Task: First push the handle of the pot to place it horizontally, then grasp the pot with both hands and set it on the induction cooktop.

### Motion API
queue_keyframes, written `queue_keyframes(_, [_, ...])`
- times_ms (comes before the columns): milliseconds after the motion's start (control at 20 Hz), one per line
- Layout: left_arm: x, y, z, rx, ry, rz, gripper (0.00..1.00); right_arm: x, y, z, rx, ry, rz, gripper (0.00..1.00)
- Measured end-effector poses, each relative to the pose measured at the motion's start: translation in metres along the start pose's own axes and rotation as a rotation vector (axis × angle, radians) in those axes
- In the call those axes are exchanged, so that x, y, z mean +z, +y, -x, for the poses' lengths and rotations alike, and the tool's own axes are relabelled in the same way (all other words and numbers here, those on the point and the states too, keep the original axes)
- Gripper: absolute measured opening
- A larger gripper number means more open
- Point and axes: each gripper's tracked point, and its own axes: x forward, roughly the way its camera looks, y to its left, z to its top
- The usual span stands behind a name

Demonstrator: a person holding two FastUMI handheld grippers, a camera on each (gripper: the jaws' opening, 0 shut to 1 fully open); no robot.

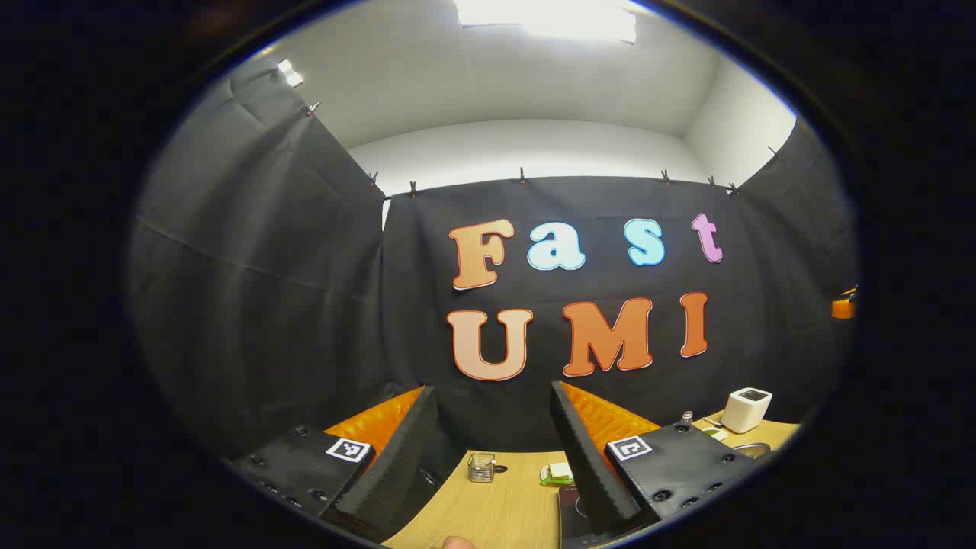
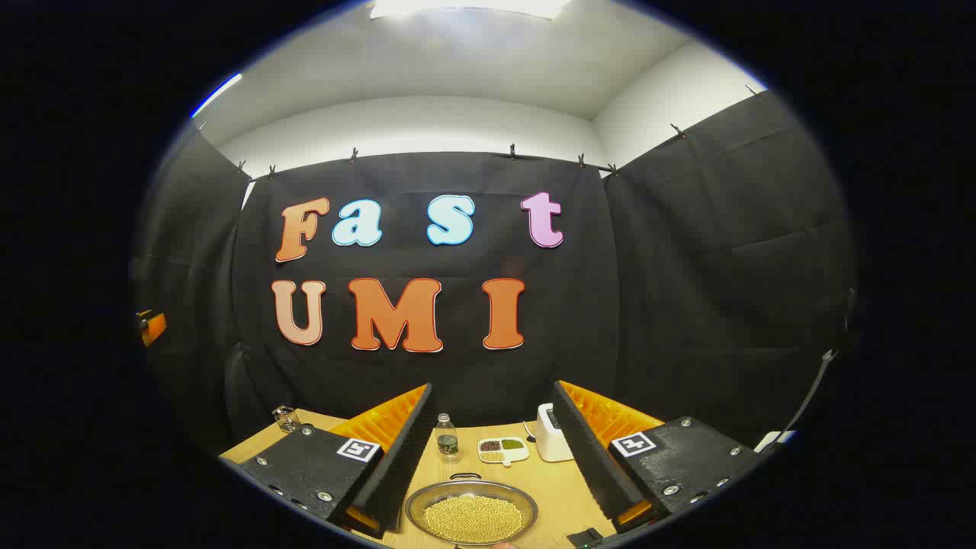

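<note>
Start of handle push: left gripper [image 1: 492, 457] and right gripper [image 2: 492, 457] both spread, empty, above table [image 1: 503, 503]; best lowered toward pot [image 2: 471, 512] slowly.

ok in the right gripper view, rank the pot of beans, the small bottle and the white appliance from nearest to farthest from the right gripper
1. Pot of beans: nearest, low between the right gripper's fingers.
2. Small bottle: behind the pot, slightly left.
3. White appliance: back right, partly behind a finger; too close to the bottle to call.

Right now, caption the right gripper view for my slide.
Open right gripper held above a metal pot of yellow grains on the wooden table.
</note>
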Motion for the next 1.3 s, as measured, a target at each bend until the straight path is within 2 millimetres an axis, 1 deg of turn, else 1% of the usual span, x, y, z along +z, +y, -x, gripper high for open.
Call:
queue_keyframes(200, [0.0, -0.002, 0.0, -0.01, 0.002, 0.005, 0.98, -0.002, -0.004, -0.006, -0.015, 0.004, 0.005, 0.95])
queue_keyframes(350, [0.002, -0.002, -0.004, -0.007, -0.001, -0.004, 0.98, -0.001, -0.006, -0.01, -0.029, -0.002, 0.014, 0.95])
queue_keyframes(650, [0.0, -0.001, -0.007, 0.005, 0.011, -0.008, 0.98, -0.005, -0.001, -0.017, -0.024, 0.003, 0.036, 0.95])
queue_keyframes(800, [0.001, -0.003, -0.01, 0.002, 0.011, -0.008, 0.98, -0.009, 0.002, -0.019, -0.013, 0.012, 0.039, 0.95])
queue_keyframes(900, [0.004, -0.007, -0.006, -0.006, 0.01, -0.008, 0.98, -0.011, 0.003, -0.02, -0.006, 0.015, 0.03, 0.95])
queue_keyframes(1000, [0.004, -0.009, -0.007, -0.011, 0.005, -0.005, 0.98, -0.013, 0.004, -0.021, 0.002, 0.016, 0.021, 0.95])
queue_keyframes(1150, [0.006, -0.003, -0.006, 0.002, 0.004, -0.009, 0.98, -0.026, 0.002, -0.023, 0.007, 0.04, 0.023, 0.94])
queue_keyframes(1200, [0.006, -0.002, -0.005, 0.002, 0.005, -0.007, 0.98, -0.031, 0.002, -0.025, 0.006, 0.053, 0.031, 0.92])
queue_keyframes(1250, [0.004, -0.005, -0.002, -0.002, 0.009, -0.003, 0.96, -0.036, 0.002, -0.025, 0.008, 0.067, 0.037, 0.92])
queue_keyframes(1300, [0.004, -0.008, 0.0, -0.01, 0.011, 0.001, 0.98, -0.04, 0.004, -0.025, 0.014, 0.079, 0.04, 0.88])
